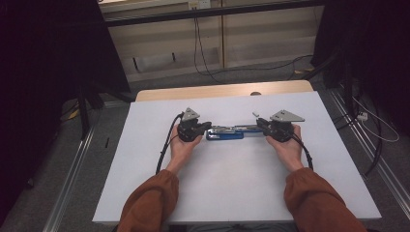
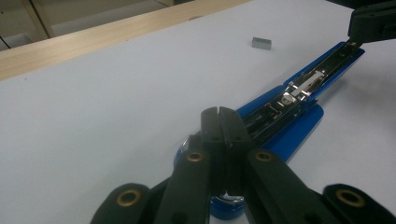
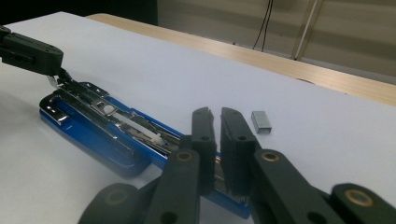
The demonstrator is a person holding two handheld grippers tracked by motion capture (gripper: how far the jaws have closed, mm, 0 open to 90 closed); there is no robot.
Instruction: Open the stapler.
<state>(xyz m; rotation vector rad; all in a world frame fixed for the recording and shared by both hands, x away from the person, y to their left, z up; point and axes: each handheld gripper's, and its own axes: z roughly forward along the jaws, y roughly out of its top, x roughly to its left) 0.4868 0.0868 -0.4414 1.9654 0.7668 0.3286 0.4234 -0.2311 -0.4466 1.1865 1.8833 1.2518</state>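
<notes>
The left claw [image 2: 218,112] was clenched, its black jaws pressed together over the hinge end of a blue stapler [image 2: 299,93]; whether the tips nipped any part of it could not be told. The right claw [image 3: 214,114] stood at the stapler's opposite end with a narrow slit between its jaws, and the high view showed it [image 1: 261,123] touching the tip of the raised arm. The stapler [image 1: 225,132] lay swung open near the middle of the worktop [image 1: 232,188], between both claws, its bare metal magazine channel exposed above the glossy blue plastic base. A small grey block of staples [image 3: 261,122] rested on the worktop just beside the right claw, apart from the stapler. Judged step: loading, with the stapler held open. The next move would call for the right claw to pinch the staple block and seat it squarely in the channel. The worktop surface was matt, pale and smooth, with a wooden edge [image 2: 93,37] beyond.
</notes>
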